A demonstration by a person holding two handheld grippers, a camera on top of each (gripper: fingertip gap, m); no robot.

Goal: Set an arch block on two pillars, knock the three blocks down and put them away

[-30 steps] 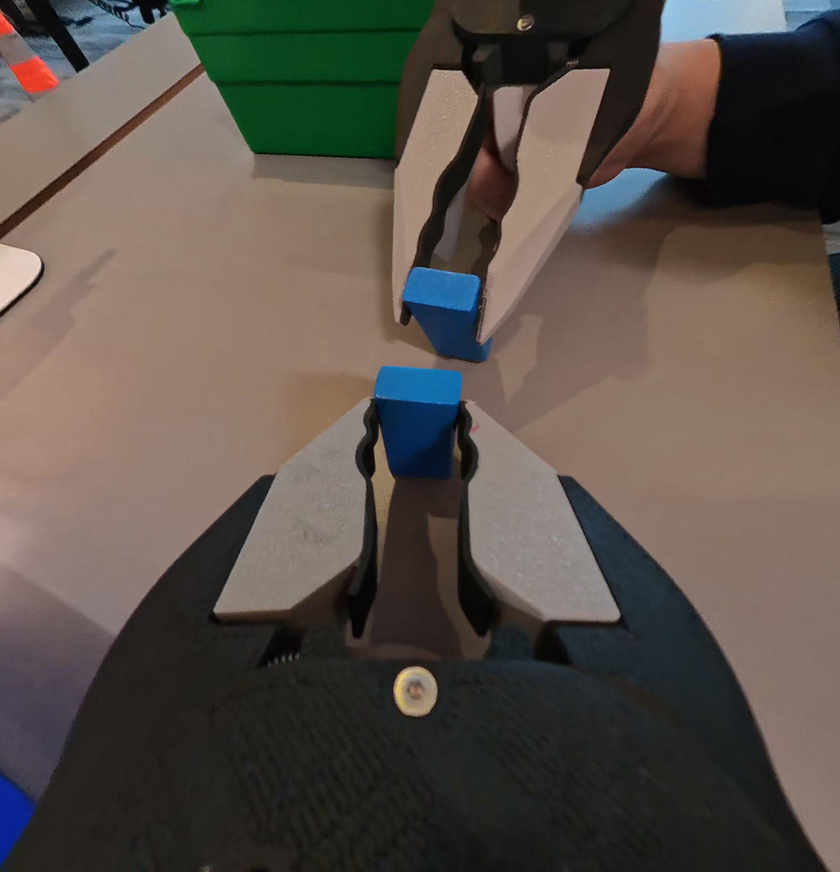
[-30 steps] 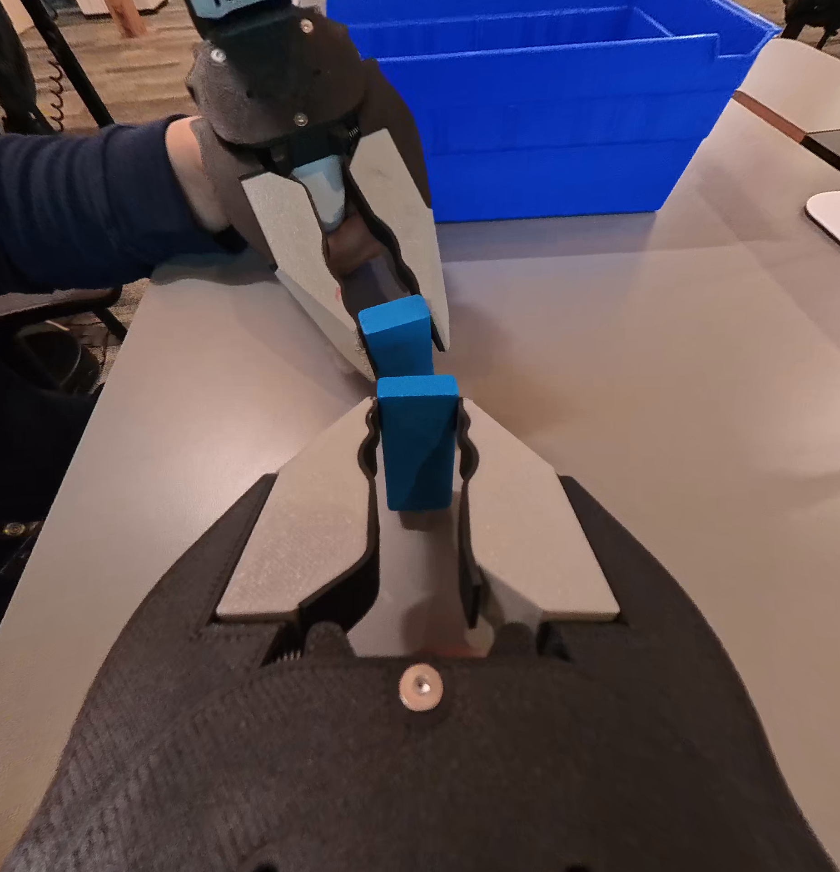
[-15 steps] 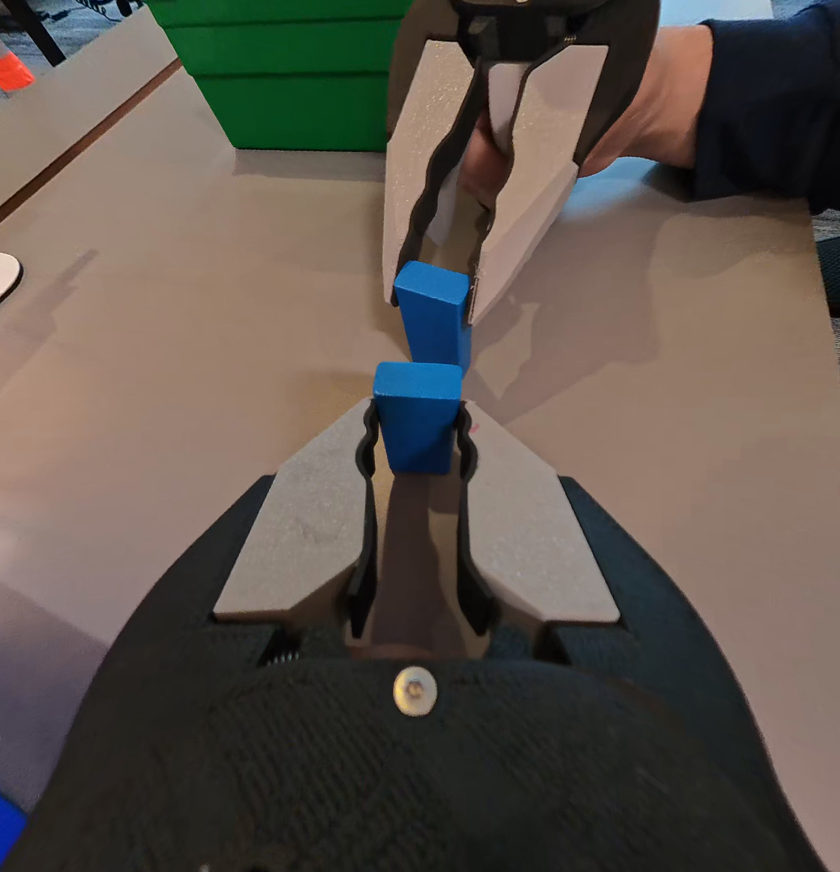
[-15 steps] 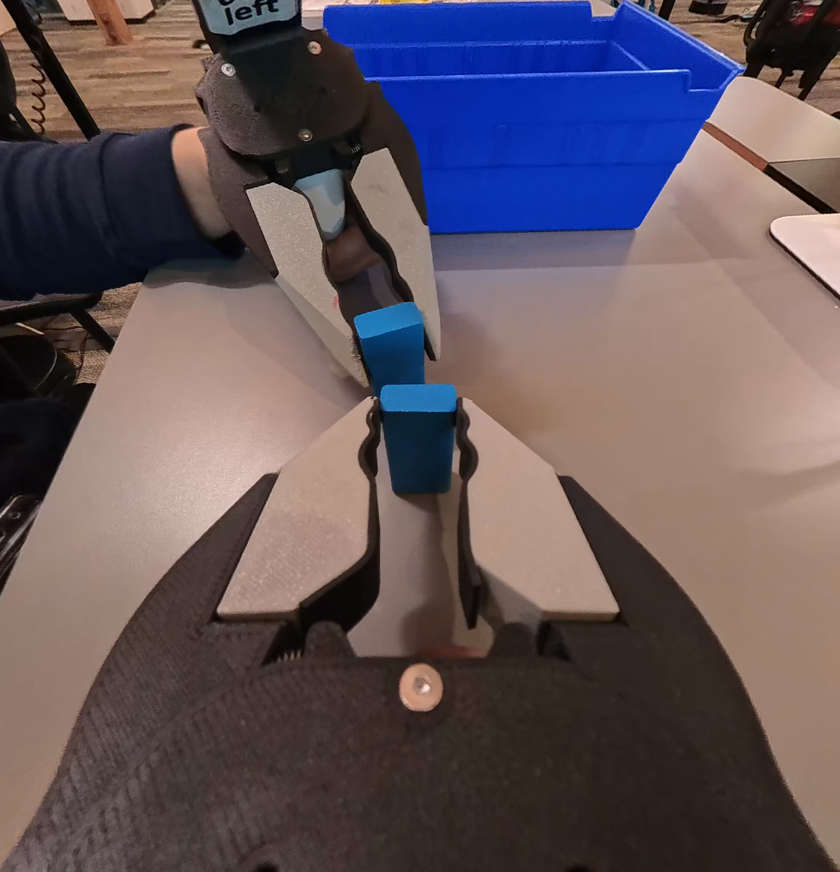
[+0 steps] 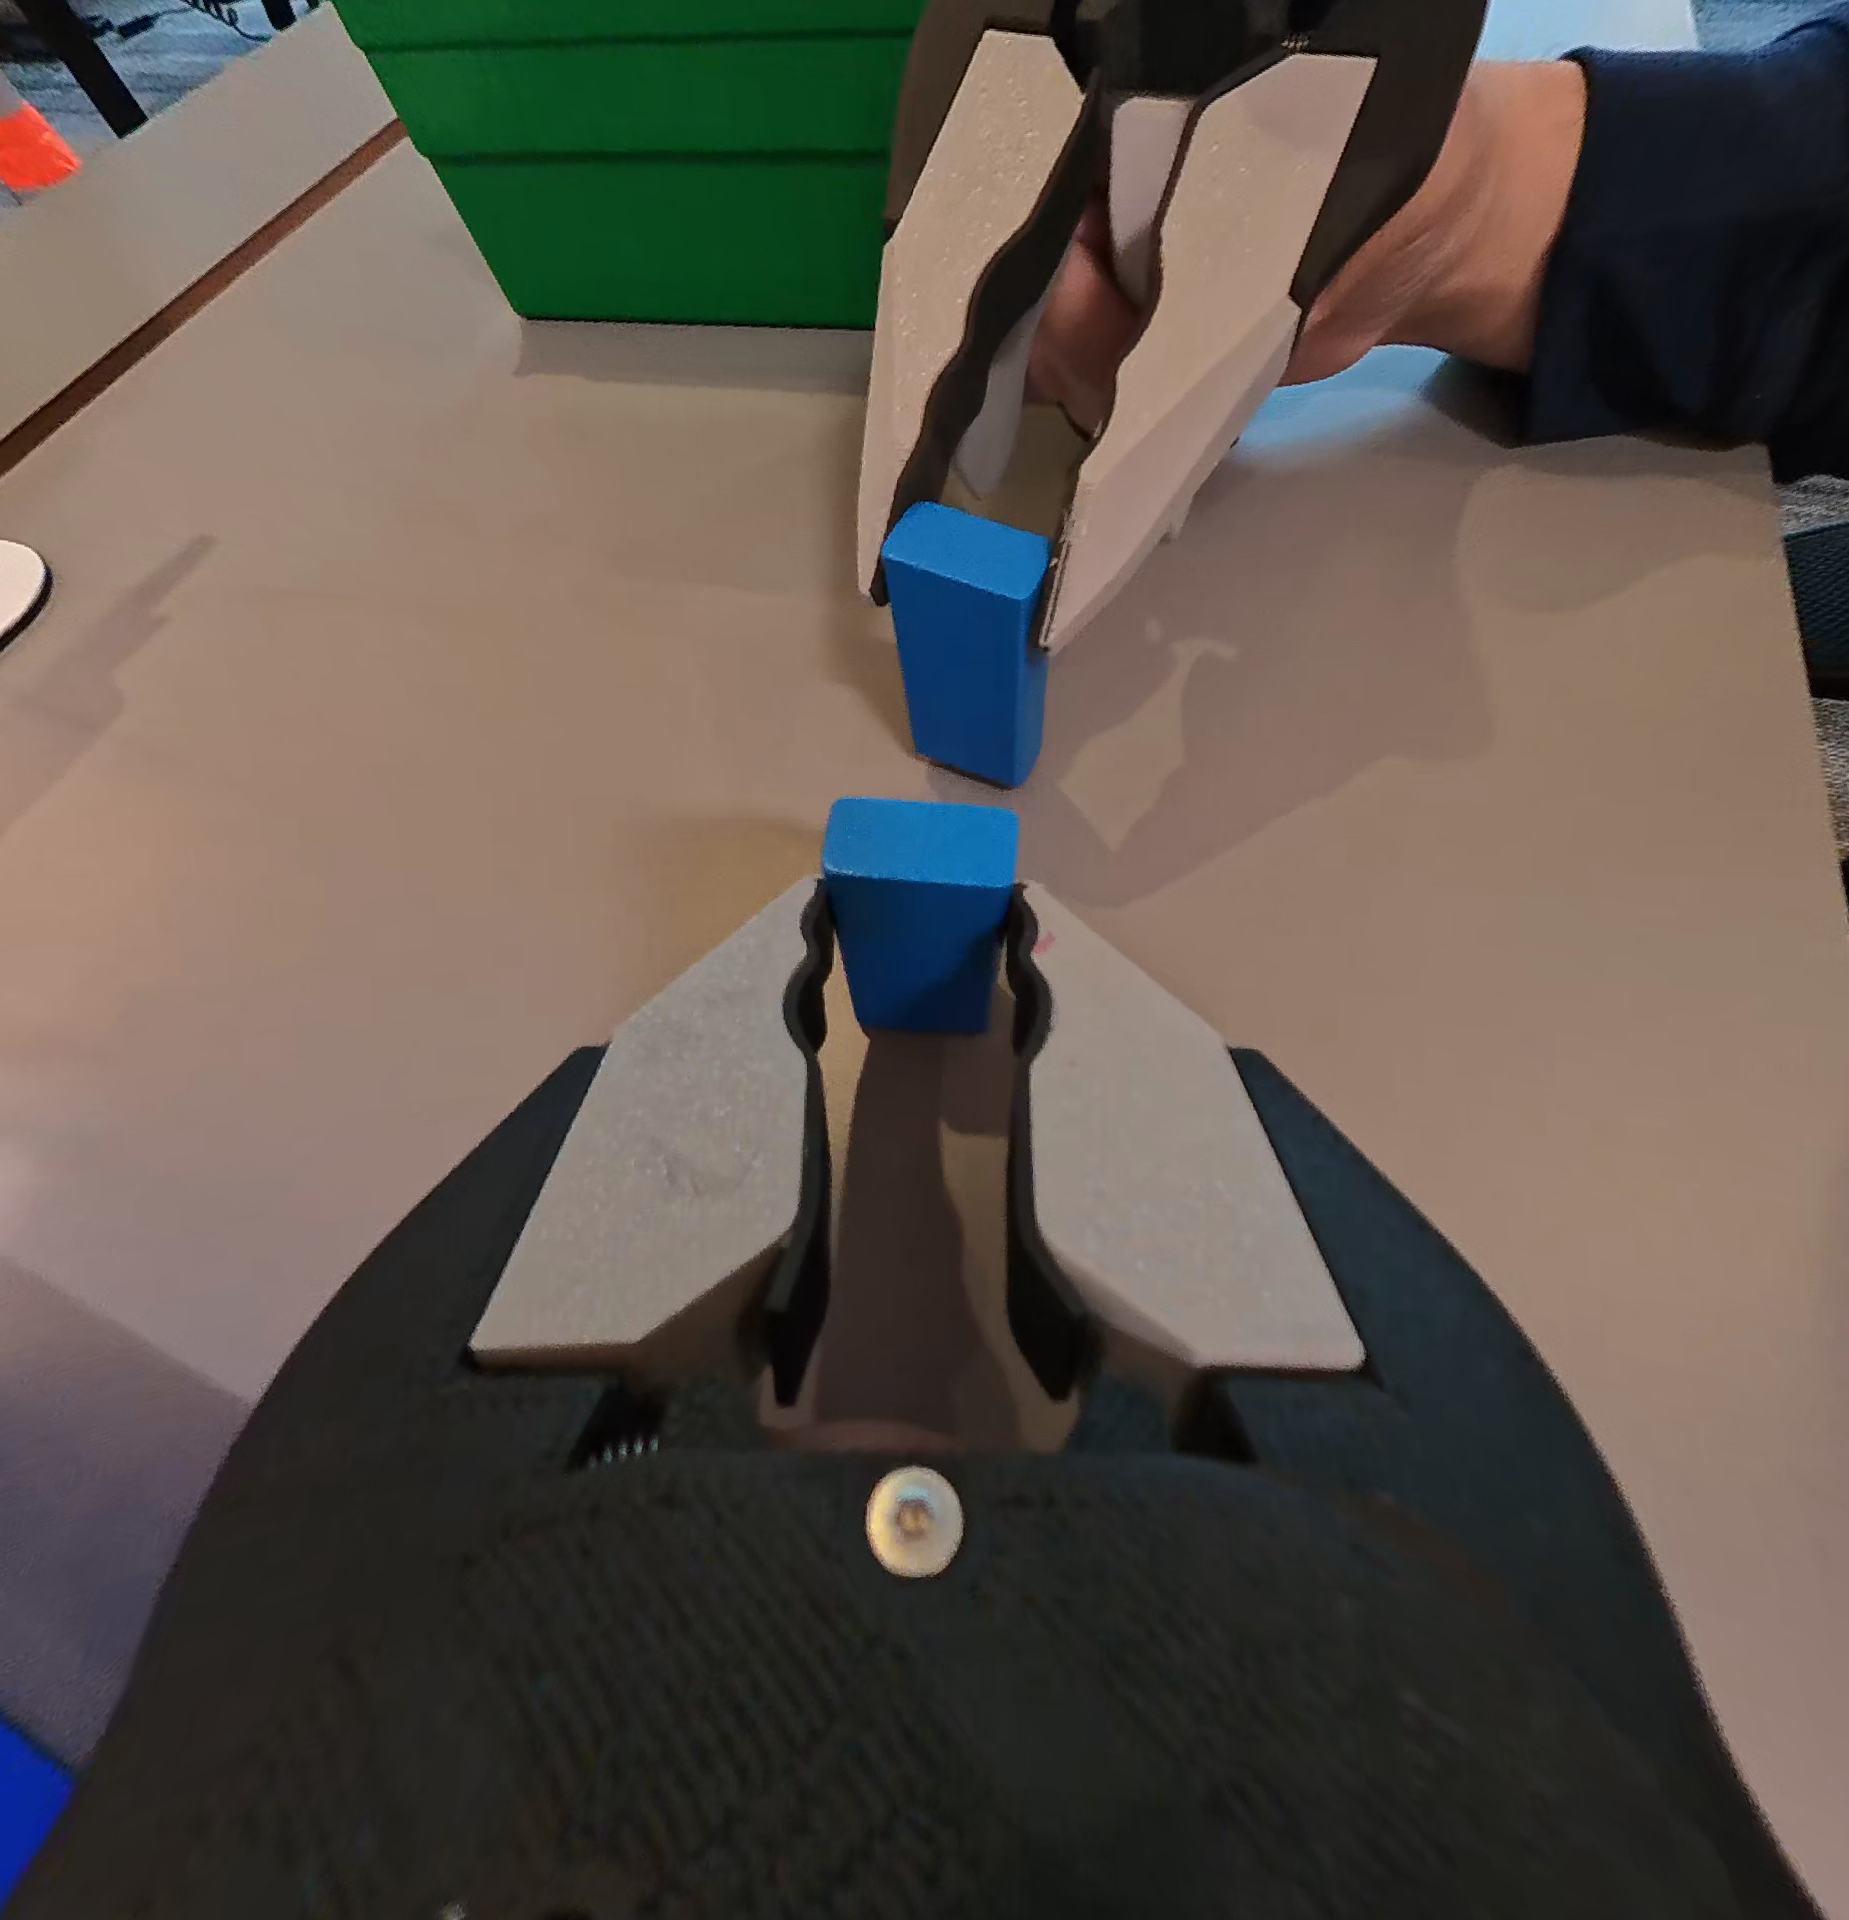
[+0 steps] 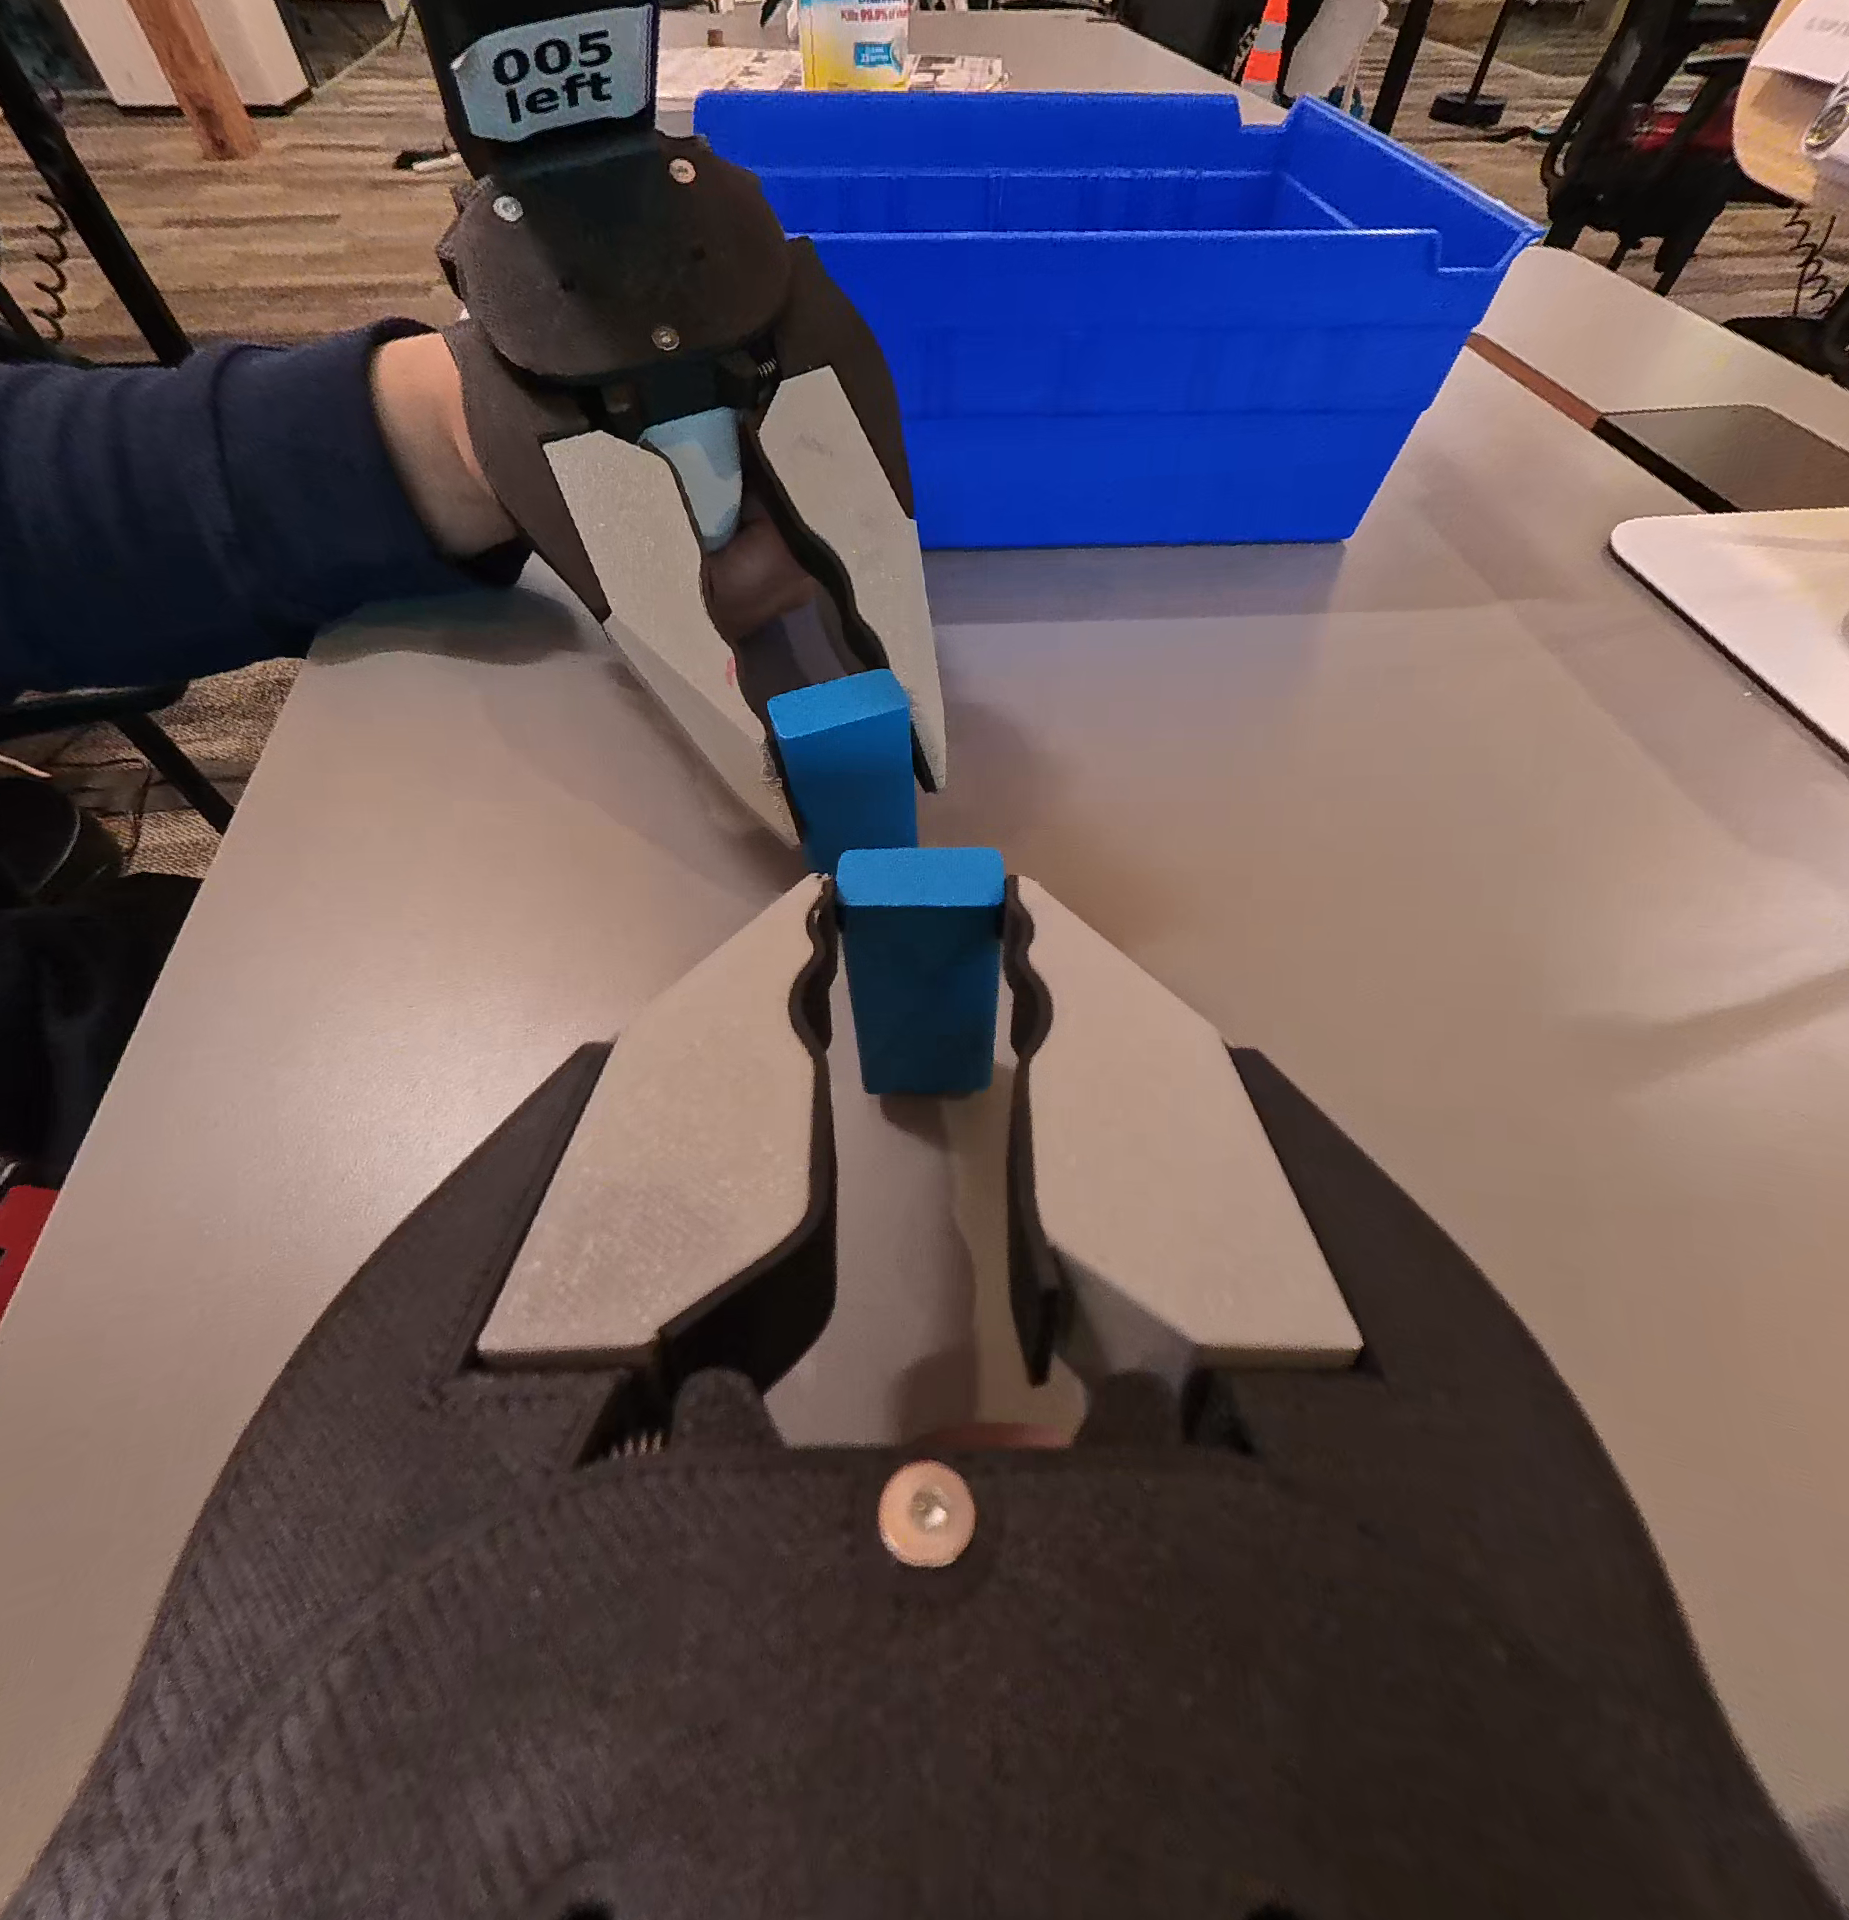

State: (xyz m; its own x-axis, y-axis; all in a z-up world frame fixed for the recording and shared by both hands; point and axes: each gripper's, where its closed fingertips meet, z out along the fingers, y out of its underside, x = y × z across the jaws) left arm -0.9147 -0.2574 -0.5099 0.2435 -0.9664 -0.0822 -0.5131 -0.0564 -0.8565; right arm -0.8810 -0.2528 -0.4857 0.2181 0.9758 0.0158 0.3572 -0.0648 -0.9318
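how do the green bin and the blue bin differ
The green bin appears only in the left wrist view, behind the right hand-held gripper; the blue bin appears only in the right wrist view, behind the left hand-held gripper. The blue bin's open inside shows; the green bin's does not. Both sit on the grey table.

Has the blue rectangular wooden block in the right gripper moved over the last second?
Yes. The block has shifted right and farther from the green bin, though camera motion adds to it.

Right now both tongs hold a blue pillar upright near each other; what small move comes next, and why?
Probably open both tongs and back off. The left pillar and right pillar stand upright on the table, a gap between them, each clamped near its top. No arch block shows, so the tongs must be freed to fetch it.
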